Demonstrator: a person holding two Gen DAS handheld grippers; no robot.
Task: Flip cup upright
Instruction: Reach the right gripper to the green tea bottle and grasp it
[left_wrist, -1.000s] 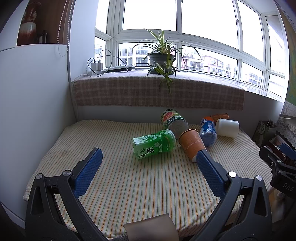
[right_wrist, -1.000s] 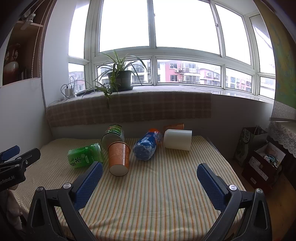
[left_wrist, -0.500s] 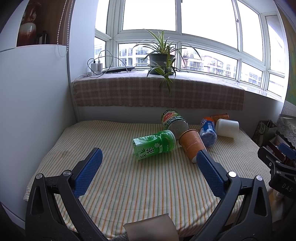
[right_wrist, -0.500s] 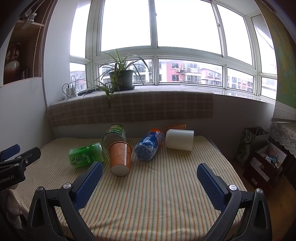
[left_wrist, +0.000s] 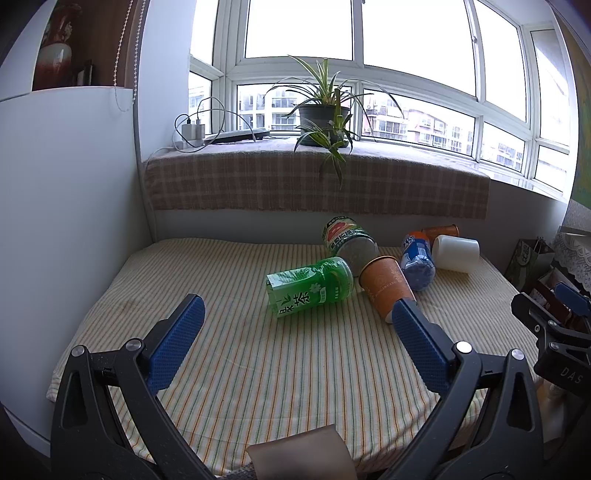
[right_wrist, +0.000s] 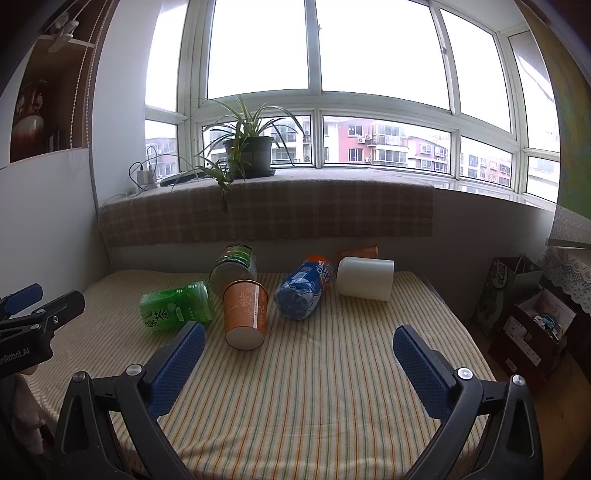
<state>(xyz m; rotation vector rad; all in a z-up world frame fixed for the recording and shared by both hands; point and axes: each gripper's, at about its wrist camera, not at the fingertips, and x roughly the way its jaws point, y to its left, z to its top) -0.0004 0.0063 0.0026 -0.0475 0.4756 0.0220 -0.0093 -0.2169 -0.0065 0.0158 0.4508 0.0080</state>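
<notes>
Both grippers, left gripper (left_wrist: 297, 325) and right gripper (right_wrist: 299, 349), are hovering spread wide, gripping nothing, while the orange cup (right_wrist: 245, 314) is lying seemingly against a green bottle (right_wrist: 176, 311).

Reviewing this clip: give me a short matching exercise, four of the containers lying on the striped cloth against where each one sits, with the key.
Things:
1. orange paper cup
2. green tea bottle
3. white cup
4. blue bottle

Places, seen from the right wrist:
A. farthest right, on its side
B. farthest left, on its side
C. between the orange paper cup and the white cup
D. between the green tea bottle and the blue bottle, base toward the camera

Pairs: 1-D, 2-B, 3-A, 4-C
</notes>
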